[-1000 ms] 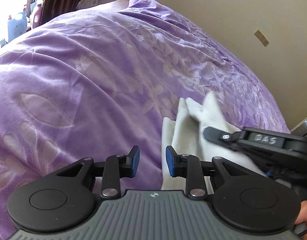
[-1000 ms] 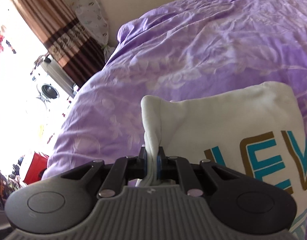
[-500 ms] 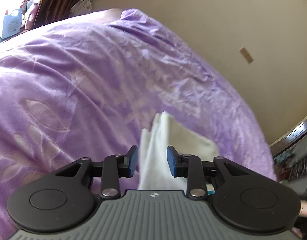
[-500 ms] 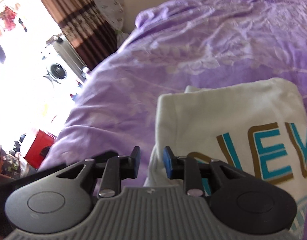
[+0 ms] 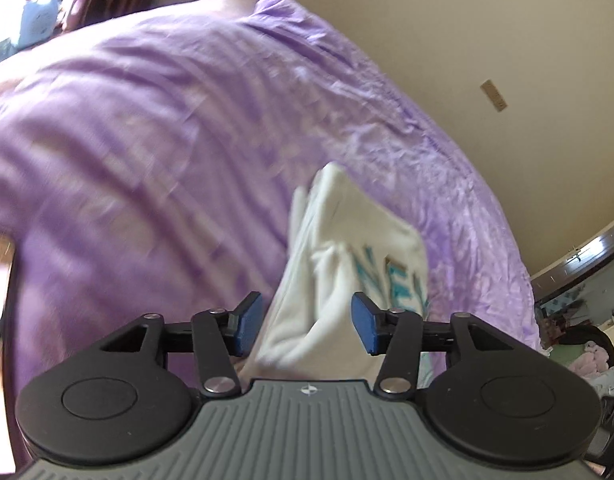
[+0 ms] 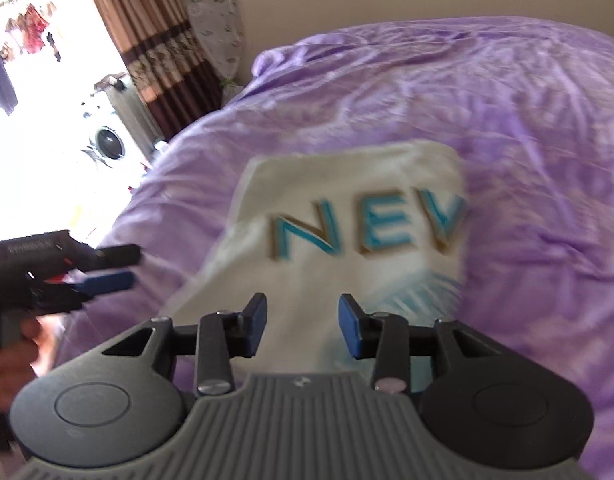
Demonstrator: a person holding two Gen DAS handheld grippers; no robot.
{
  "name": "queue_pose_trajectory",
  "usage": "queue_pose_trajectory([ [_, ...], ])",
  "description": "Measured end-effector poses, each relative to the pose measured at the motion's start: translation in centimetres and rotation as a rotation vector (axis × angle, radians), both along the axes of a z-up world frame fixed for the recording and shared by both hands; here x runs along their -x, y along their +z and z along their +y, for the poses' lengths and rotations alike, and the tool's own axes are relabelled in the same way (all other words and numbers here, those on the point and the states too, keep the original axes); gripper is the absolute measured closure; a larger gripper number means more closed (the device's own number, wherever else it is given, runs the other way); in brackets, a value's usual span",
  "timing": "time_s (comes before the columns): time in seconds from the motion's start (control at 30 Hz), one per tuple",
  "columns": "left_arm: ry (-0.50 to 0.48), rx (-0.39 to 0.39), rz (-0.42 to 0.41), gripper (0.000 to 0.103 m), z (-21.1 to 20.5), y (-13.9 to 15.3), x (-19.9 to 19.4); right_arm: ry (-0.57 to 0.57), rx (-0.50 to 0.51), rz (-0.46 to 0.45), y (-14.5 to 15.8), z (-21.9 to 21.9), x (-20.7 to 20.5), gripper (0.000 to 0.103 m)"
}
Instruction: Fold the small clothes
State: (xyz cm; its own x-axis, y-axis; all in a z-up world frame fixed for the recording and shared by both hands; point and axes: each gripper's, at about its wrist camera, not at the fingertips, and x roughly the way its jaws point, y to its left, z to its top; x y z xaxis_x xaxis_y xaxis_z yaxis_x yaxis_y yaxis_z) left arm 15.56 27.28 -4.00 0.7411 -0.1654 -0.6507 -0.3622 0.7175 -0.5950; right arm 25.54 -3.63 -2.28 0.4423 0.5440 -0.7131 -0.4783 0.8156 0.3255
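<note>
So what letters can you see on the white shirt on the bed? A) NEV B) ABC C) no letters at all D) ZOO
A: the right wrist view shows the white shirt lying on the purple blanket with big teal, gold-edged letters N, E, V across it.

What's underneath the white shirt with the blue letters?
The white shirt lies folded on the purple bedspread, which shows all around it. Whatever is tucked between its folded layers, or on the bedspread directly beneath it, is covered and cannot be seen.
</note>
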Motion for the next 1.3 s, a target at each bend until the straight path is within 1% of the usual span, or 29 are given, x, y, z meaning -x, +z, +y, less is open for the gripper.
queue_pose_trajectory([
  [0.07, -0.009, 0.028, 0.018, 0.041, -0.1, -1.1, 0.4, -0.020, 0.027, -0.002, -0.9, -1.9, 1.2, 0.066],
  [0.13, -0.039, 0.056, 0.027, 0.040, -0.3, -2.2, 0.5, -0.037, 0.054, -0.005, -1.8, -3.3, 2.1, 0.065],
  [0.2, -0.076, 0.081, 0.024, 0.040, -0.6, -3.3, 0.4, -0.044, 0.084, -0.006, -2.6, -4.2, 2.9, 0.065],
  [0.27, -0.084, 0.092, 0.011, 0.043, -0.9, -3.9, 0.3, -0.038, 0.103, -0.009, -3.4, -4.9, 3.7, 0.064],
  [0.3, -0.084, 0.094, 0.006, 0.043, -1.0, -4.0, 0.2, -0.032, 0.112, -0.014, -3.8, -4.9, 3.9, 0.058],
  [0.33, -0.086, 0.085, -0.002, 0.047, -1.2, -4.0, 0.2, -0.026, 0.124, -0.020, -4.2, -4.8, 4.2, 0.056],
  [0.4, -0.086, 0.044, -0.018, 0.057, -1.6, -3.7, 0.2, -0.021, 0.147, -0.038, -4.9, -4.5, 4.5, 0.057],
  [0.47, -0.078, -0.024, -0.049, 0.075, -2.1, -3.1, 0.4, -0.010, 0.166, -0.054, -5.4, -3.9, 4.5, 0.059],
  [0.53, -0.094, -0.087, -0.096, 0.083, -2.7, -2.5, 0.5, 0.004, 0.179, -0.068, -5.9, -3.3, 4.4, 0.059],
  [0.57, -0.110, -0.105, -0.118, 0.088, -2.9, -2.3, 0.7, 0.011, 0.188, -0.077, -6.2, -3.0, 4.3, 0.059],
  [0.63, -0.121, -0.137, -0.161, 0.090, -3.4, -1.8, 1.0, 0.016, 0.223, -0.104, -6.7, -2.2, 4.3, 0.059],
  [0.7, -0.118, -0.143, -0.196, 0.091, -3.6, -1.3, 1.4, 0.005, 0.255, -0.143, -6.9, -1.8, 4.3, 0.060],
  [0.73, -0.118, -0.133, -0.217, 0.092, -3.6, -1.0, 1.6, -0.004, 0.259, -0.154, -7.0, -1.7, 4.2, 0.060],
  [0.8, -0.138, -0.116, -0.261, 0.093, -3.6, -0.5, 1.8, -0.010, 0.257, -0.146, -7.2, -1.7, 3.8, 0.059],
  [0.87, -0.139, -0.097, -0.282, 0.093, -3.7, -0.2, 1.8, -0.008, 0.264, -0.129, -7.3, -1.1, 3.5, 0.055],
  [0.9, -0.134, -0.078, -0.287, 0.093, -3.5, -0.2, 1.8, -0.001, 0.278, -0.134, -7.4, -0.7, 3.5, 0.051],
  [1.0, -0.108, -0.030, -0.281, 0.093, -2.7, -0.6, 1.7, 0.017, 0.312, -0.167, -7.7, 0.1, 3.8, 0.048],
  [1.07, -0.106, -0.016, -0.276, 0.093, -2.4, -0.8, 1.7, 0.034, 0.335, -0.201, -7.6, 0.4, 4.4, 0.050],
  [1.13, -0.119, -0.046, -0.267, 0.093, -2.7, -0.6, 1.6, 0.020, 0.373, -0.232, -7.6, 0.6, 4.3, 0.053],
  [1.17, -0.123, -0.073, -0.256, 0.094, -3.0, -0.6, 1.6, -0.014, 0.369, -0.218, -7.6, 0.3, 3.9, 0.055],
  [1.2, -0.126, -0.099, -0.235, 0.094, -3.3, -0.5, 1.4, -0.045, 0.340, -0.192, -7.6, -0.5, 3.4, 0.061],
  [1.27, -0.121, -0.147, -0.174, 0.094, -3.8, -0.8, 1.1, -0.084, 0.295, -0.165, -7.3, -1.8, 3.0, 0.065],
  [1.3, -0.119, -0.176, -0.142, 0.094, -4.0, -0.9, 0.9, -0.081, 0.296, -0.170, -7.2, -2.0, 3.2, 0.071],
])
